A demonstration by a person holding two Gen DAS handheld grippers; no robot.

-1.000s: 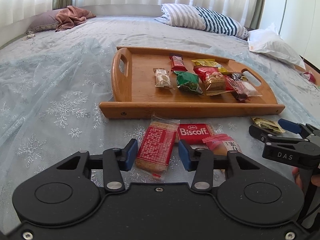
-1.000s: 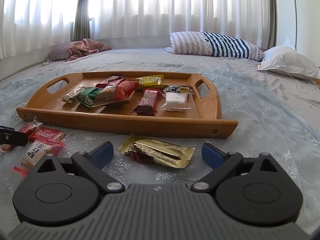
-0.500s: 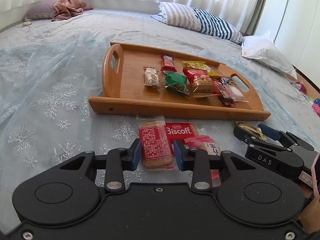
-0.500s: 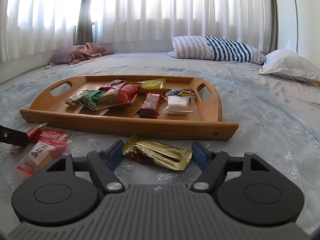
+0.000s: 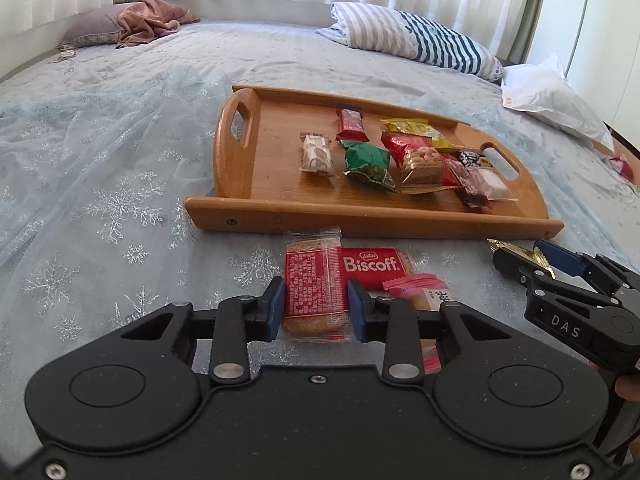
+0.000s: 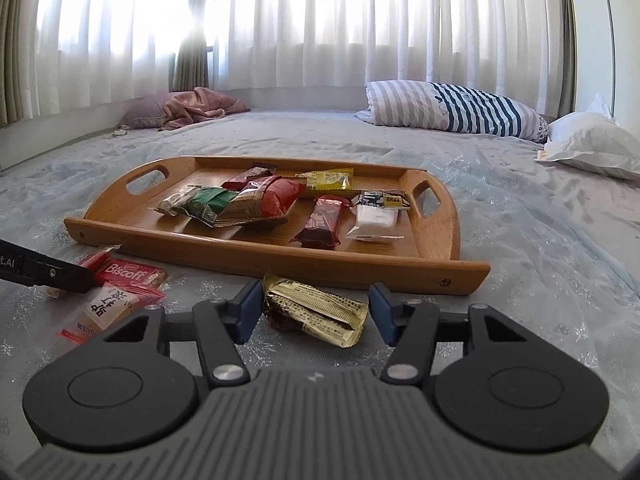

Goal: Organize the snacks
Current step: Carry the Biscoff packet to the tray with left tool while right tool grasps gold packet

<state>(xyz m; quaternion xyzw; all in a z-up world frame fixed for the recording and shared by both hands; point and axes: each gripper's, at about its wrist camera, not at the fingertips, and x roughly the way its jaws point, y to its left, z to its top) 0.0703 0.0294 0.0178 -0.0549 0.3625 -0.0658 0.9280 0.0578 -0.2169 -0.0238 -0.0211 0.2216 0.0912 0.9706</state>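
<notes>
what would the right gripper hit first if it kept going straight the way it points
Probably the gold snack packet, which already lies between the closing fingers of the right gripper on the bedspread. Past it, the near wall of the wooden tray comes next, though depth is hard to judge.

Your left gripper (image 5: 316, 307) is angling downward, its jaws pinching narrow (pads pressing both sides). Your right gripper (image 6: 316, 311) is tilting gently down, jaws having just been closing, pads not yet pressing.
</notes>
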